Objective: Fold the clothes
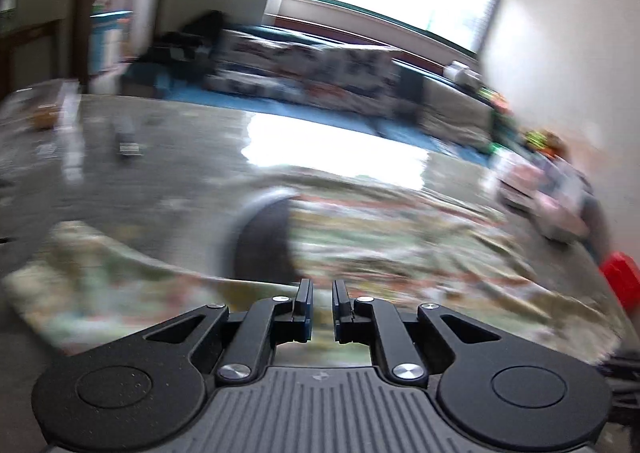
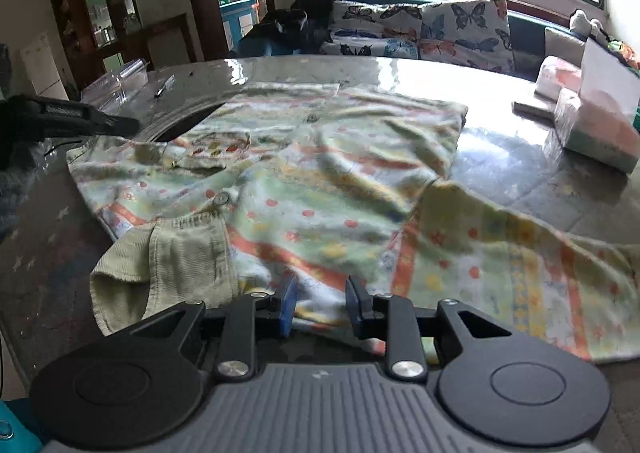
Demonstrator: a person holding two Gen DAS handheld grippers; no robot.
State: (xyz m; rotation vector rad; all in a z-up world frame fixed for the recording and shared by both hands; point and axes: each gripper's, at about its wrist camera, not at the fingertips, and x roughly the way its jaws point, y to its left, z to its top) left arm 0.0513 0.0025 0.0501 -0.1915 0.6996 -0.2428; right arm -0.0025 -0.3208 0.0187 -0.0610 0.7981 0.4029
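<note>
A pale green child's shirt (image 2: 320,181) with orange stripes and dots lies spread on the glossy grey table (image 2: 500,157), collar toward me and one sleeve stretched to the right. My right gripper (image 2: 320,305) is open, its blue pads hovering over the shirt's near edge next to the ribbed collar (image 2: 180,261). My left gripper (image 1: 321,301) stands with its jaws slightly apart and nothing between them, just above the same shirt (image 1: 400,237); that view is motion-blurred. The left gripper also shows as a dark shape at the left of the right wrist view (image 2: 72,119).
Tissue packs and a box (image 2: 596,117) stand at the table's right. A clear plastic container (image 2: 116,85) and a pen sit at the far left. A dark round hole (image 2: 188,121) in the table lies beside the shirt. A butterfly-print sofa (image 2: 420,29) stands behind.
</note>
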